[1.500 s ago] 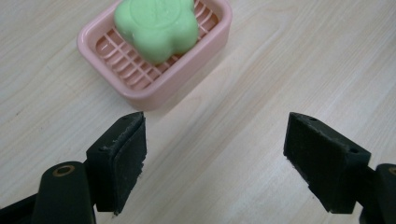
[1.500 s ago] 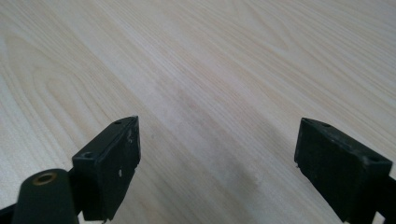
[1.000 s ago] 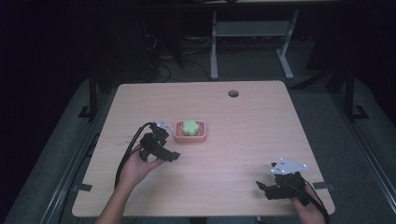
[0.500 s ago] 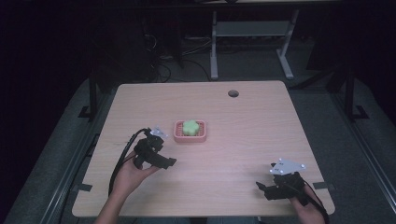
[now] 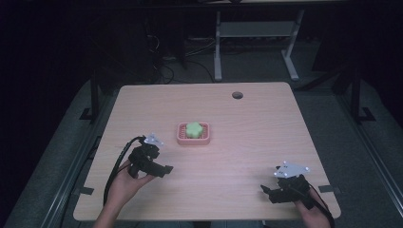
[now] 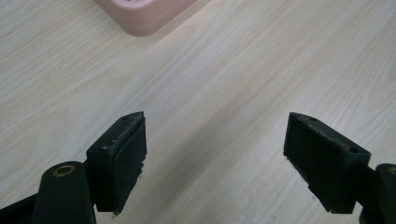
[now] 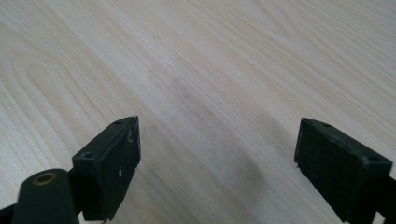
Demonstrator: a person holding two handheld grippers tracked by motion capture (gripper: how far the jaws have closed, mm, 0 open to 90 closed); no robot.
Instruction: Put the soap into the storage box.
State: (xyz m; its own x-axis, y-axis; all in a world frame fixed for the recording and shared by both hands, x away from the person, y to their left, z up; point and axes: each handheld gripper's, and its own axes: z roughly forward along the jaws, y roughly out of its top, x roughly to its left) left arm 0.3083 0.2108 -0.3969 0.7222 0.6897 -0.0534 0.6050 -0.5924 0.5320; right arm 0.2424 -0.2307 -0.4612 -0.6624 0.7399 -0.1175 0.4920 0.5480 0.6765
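Observation:
A pink tray (image 5: 180, 137) sits near the middle of the wooden table (image 5: 247, 133), and a green flower-shaped block (image 5: 193, 128) lies in it. My left gripper (image 5: 164, 169) is held low over the table, near-left of the tray, jaws wide apart with nothing between them. In the left gripper view its open jaws (image 6: 215, 158) frame bare wood, and a corner of the pink tray (image 6: 144, 16) shows at the top edge. My right gripper (image 5: 267, 191) rests near the table's front right corner, also open and empty (image 7: 217, 163).
A round cable hole (image 5: 237, 95) is in the table's far side. Black cables trail from both grippers. Desk legs (image 5: 217, 47) and wires stand on the dark floor beyond the table. Tape tabs (image 5: 83, 191) mark the table's front corners.
My left gripper has drawn back from the tray toward the near-left, by a hand's width. The right gripper has stayed put.

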